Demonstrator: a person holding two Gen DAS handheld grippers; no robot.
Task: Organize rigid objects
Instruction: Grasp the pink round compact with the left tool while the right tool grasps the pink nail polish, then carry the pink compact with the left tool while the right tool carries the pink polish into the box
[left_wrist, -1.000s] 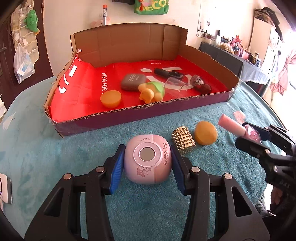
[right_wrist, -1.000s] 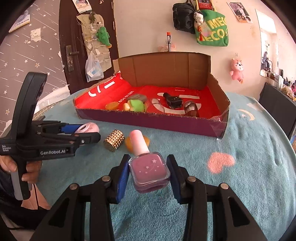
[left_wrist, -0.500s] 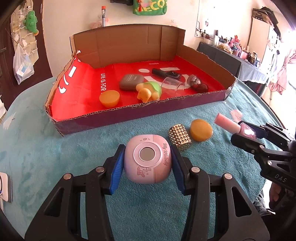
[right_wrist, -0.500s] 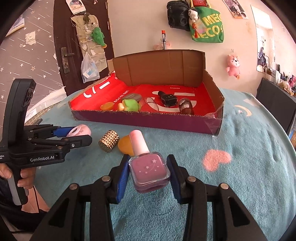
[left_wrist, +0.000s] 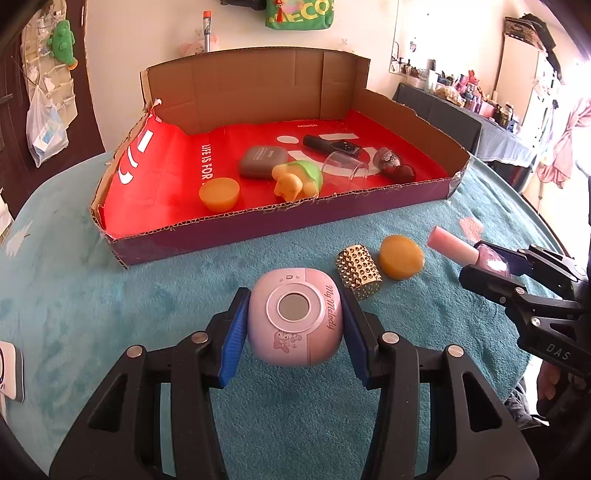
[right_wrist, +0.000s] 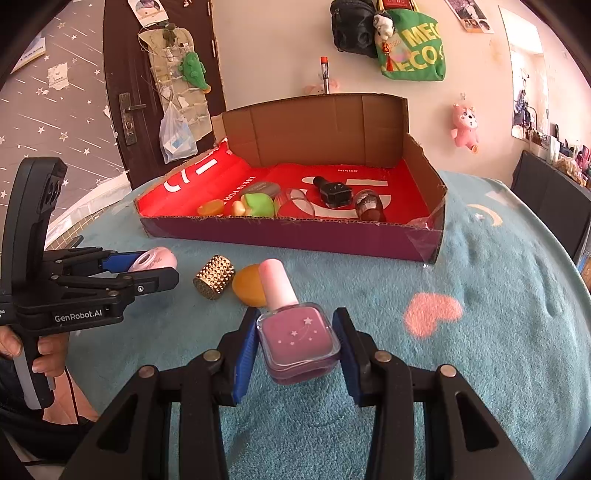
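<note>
My left gripper (left_wrist: 295, 317) is shut on a pink rounded case (left_wrist: 297, 317), held above the teal cloth. My right gripper (right_wrist: 297, 339) is shut on a pink nail polish bottle (right_wrist: 295, 334); it also shows in the left wrist view (left_wrist: 465, 253). A gold studded cylinder (left_wrist: 358, 271) and an orange disc (left_wrist: 400, 256) lie on the cloth between the grippers. The cardboard box (left_wrist: 280, 229) with a red lining stands beyond them. It holds a grey case, a green and yellow toy (left_wrist: 299, 179), an orange cup, a clear glass and dark bottles.
The round table is covered in teal cloth (right_wrist: 498, 295) with a pink heart patch (right_wrist: 432, 312). A white object (left_wrist: 9, 369) lies at the left edge. A dark chair (right_wrist: 550, 199) stands at the right, beyond the table.
Both grippers have risen slightly and drawn back, still holding their objects. The box and the loose objects look a little farther away.
</note>
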